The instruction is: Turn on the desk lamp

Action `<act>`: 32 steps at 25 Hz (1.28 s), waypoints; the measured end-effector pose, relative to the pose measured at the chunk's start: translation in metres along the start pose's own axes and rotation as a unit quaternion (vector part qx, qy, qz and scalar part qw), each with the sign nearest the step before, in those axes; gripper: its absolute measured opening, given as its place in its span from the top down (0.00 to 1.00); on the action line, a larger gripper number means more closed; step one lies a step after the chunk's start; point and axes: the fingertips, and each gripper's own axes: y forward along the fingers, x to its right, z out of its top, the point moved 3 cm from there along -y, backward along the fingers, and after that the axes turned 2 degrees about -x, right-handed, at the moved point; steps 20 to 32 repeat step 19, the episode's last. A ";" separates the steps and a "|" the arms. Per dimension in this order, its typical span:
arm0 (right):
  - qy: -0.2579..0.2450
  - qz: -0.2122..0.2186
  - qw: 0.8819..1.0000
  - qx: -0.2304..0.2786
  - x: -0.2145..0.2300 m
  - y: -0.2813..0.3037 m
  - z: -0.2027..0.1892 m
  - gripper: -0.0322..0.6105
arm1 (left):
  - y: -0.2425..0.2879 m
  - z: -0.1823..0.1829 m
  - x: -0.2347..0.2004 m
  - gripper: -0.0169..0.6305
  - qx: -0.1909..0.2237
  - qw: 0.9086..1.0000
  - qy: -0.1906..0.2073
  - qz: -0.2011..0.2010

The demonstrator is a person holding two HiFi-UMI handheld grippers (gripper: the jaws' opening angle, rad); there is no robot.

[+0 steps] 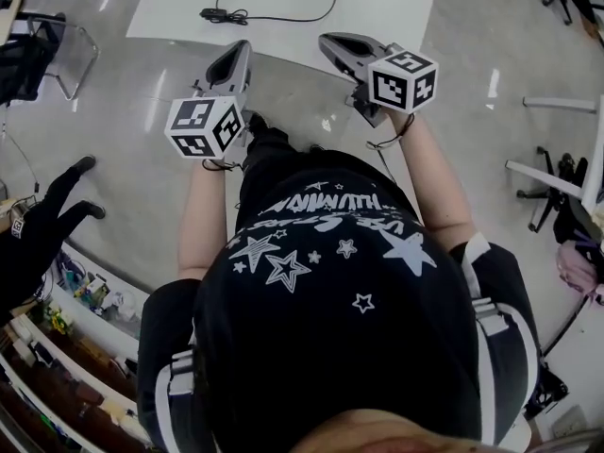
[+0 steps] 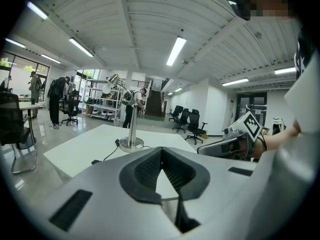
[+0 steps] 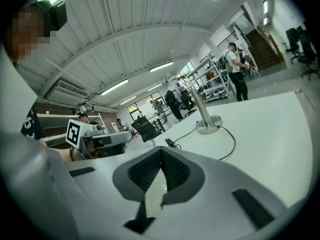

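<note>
The desk lamp [image 2: 131, 126] stands on a white table [image 2: 85, 149], with a round metal base, a thin upright stem and a small head [image 2: 114, 79] at the top. In the right gripper view the lamp base [image 3: 208, 125] sits toward the table's far side. Its black cord runs to an inline switch [image 1: 209, 13] lying on the table [image 1: 377, 8]. My left gripper [image 1: 238, 50] and right gripper [image 1: 330, 41] hang side by side short of the table's near edge, both apart from the lamp. The jaws of each meet with nothing between them.
A black chair [image 1: 38, 50] stands left of the table, and more office chairs [image 1: 557, 187] are at the right. A dark-sleeved hand [image 1: 52, 206] and a low shelf of small items [image 1: 85, 295] are at the left. People and shelving [image 2: 102, 106] stand far behind the table.
</note>
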 end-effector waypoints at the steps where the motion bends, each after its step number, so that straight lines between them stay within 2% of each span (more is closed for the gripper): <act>1: -0.005 0.004 1.000 -0.003 -0.003 -0.001 -0.001 0.94 | -0.002 0.001 0.002 0.96 0.002 1.000 -0.002 0.004; 15: -0.033 0.041 0.998 -0.017 -0.026 -0.021 -0.014 0.94 | -0.033 -0.015 0.044 0.96 -0.010 1.000 -0.014 0.012; 32: -0.039 0.044 0.998 -0.021 -0.025 -0.013 -0.017 0.94 | -0.035 -0.019 0.045 0.96 -0.013 1.000 -0.013 0.007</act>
